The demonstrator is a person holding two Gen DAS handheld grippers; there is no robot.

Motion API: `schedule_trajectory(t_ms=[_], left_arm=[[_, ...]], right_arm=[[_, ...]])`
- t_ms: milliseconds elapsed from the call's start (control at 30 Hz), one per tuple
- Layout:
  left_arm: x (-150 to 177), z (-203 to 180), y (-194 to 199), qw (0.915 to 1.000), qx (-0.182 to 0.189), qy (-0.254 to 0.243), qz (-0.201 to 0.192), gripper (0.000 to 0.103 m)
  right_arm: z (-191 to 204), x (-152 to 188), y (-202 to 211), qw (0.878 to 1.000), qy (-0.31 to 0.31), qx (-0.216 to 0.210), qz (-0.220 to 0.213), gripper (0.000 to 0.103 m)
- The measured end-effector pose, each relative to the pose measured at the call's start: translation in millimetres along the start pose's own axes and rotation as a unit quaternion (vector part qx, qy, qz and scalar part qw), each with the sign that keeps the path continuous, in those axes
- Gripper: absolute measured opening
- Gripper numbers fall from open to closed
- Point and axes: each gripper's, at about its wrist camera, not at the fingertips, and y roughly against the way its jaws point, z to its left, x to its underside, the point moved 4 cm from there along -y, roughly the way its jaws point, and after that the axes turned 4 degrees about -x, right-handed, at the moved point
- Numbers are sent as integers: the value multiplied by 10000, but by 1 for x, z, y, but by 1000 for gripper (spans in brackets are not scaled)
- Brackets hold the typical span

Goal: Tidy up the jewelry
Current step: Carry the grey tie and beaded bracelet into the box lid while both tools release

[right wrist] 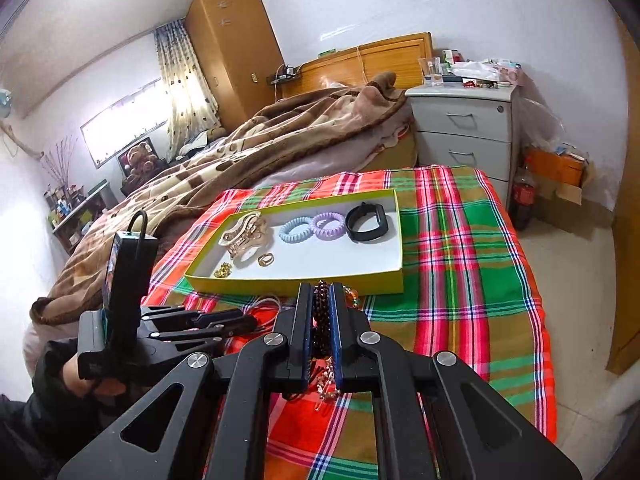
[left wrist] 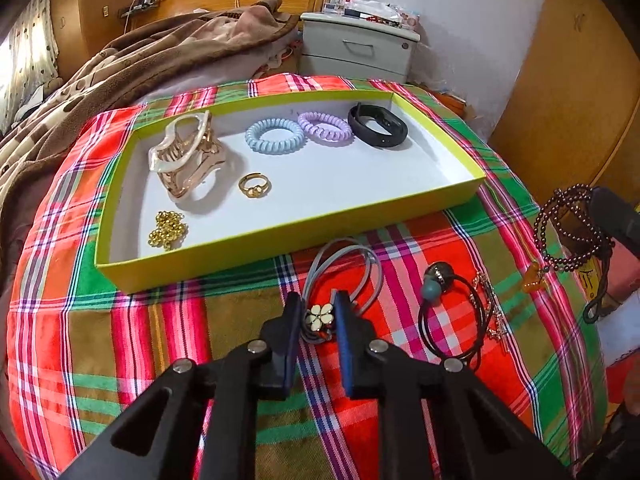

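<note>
Left wrist view: our left gripper (left wrist: 318, 316) rests on the plaid cloth (left wrist: 120, 320), its fingers closed around the clover charm (left wrist: 319, 317) of a grey hair tie (left wrist: 340, 268) that loops away toward 12 o'clock. At 3 o'clock from it lies a black cord hair tie (left wrist: 452, 320) with a teal bead, and touching that on its right a thin chain (left wrist: 494, 320). At 12 o'clock stands the yellow-walled tray (left wrist: 280, 236). Inside, we see a gold bead chain (left wrist: 168, 230) in the near left corner, a hair claw (left wrist: 188, 156) beyond it, a gold ring (left wrist: 254, 185) near the middle, and along the far wall a blue coil tie (left wrist: 275, 135), a purple coil tie (left wrist: 325, 126) touching it, and a black wristband (left wrist: 377, 125).

Right wrist view: our right gripper (right wrist: 321, 312) is clenched on a dark bead bracelet (right wrist: 320, 320), held above the cloth just short of the tray's near wall; an orange pendant (right wrist: 352, 294) hangs at its right. The left gripper shows at 9 o'clock. A brown blanket (right wrist: 240, 148) and a grey drawer cabinet (right wrist: 464, 132) lie beyond
</note>
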Motion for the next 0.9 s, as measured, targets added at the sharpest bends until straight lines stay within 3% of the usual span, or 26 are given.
schedule_trajectory(t_ms=[467,900], left_arm=[[-6,6,33,9994,146,69,-293,17],[-54,11,52,9978,252,75,-608,18]], right_arm=[[6,-12,10,9999,35,103,-129,8],[-8,-50,-14,9998,-60,143,-82,8]])
